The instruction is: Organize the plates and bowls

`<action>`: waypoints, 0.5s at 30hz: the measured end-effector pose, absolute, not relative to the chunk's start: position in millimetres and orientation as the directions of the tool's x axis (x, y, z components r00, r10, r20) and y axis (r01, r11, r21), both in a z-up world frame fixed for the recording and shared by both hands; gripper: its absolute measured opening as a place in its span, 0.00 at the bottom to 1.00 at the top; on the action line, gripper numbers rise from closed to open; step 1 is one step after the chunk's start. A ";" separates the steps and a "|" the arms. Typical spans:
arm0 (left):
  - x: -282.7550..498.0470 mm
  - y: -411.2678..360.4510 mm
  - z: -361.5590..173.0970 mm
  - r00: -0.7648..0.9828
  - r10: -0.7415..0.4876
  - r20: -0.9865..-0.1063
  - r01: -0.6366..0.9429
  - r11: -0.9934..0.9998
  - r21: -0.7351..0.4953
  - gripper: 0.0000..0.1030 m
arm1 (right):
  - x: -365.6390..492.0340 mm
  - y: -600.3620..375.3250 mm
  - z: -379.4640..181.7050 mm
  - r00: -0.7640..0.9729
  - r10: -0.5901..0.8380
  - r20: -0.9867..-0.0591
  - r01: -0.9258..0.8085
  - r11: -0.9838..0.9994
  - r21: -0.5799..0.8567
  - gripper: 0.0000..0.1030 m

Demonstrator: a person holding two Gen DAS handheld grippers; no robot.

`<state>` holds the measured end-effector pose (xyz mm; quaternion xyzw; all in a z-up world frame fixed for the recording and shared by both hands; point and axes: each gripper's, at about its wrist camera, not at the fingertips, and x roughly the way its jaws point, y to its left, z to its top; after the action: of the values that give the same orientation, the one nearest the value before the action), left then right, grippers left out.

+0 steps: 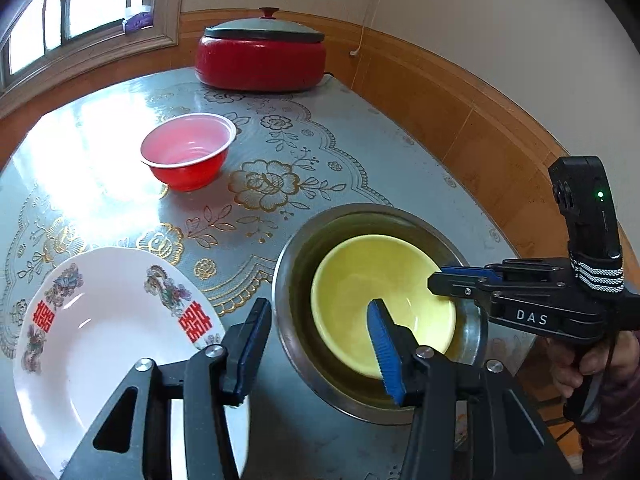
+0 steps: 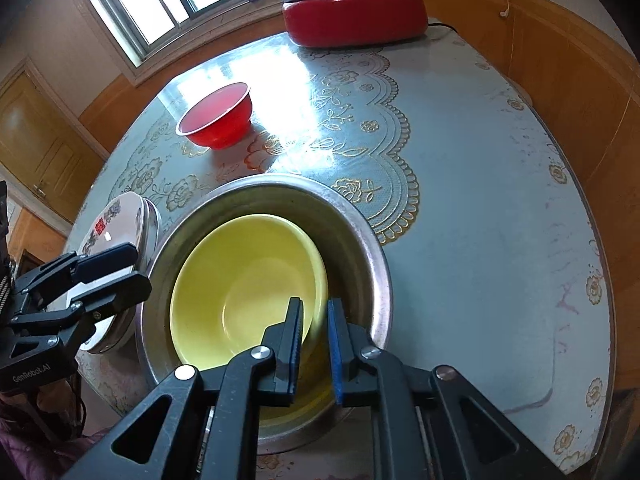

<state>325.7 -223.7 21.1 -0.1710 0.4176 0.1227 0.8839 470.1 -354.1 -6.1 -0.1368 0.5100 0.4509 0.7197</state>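
Note:
A yellow bowl sits nested inside a steel bowl at the table's near side. My right gripper is at the yellow bowl's right rim. Its jaws stand a narrow gap apart with the rim between them, and the pads do not press on it. My left gripper is open wide, with one finger over the yellow bowl and the other outside the steel bowl's left rim. A white plate with red characters lies left of the steel bowl. Farther back stands a red plastic bowl.
A red electric pot with a grey lid stands at the table's far edge by the wall. The table has a glossy blue-grey floral cover. A hand holds the right gripper's handle. Wood panelling runs along the right.

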 end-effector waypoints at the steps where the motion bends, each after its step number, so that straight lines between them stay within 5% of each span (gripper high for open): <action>1: 323.6 -221.1 22.6 0.623 0.096 -0.776 -0.378 0.906 -0.192 0.65 | 468.8 -353.1 -4.1 0.076 0.508 -0.858 -0.796 0.549 0.254 0.20; 3: 318.5 -214.3 26.4 0.634 0.115 -0.765 -0.404 0.893 -0.201 0.77 | 465.6 -351.3 2.8 0.108 0.498 -0.861 -0.815 0.540 0.210 0.31; 15: 309.5 -157.6 35.4 0.638 0.169 -0.751 -0.541 0.793 -0.282 0.93 | 479.3 -319.2 33.9 0.115 0.576 -0.810 -0.821 0.514 0.249 0.37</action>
<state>309.5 -157.6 35.4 -0.2492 0.3732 0.2037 0.8701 479.3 -319.2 33.9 -0.1317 0.4657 0.4751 0.7349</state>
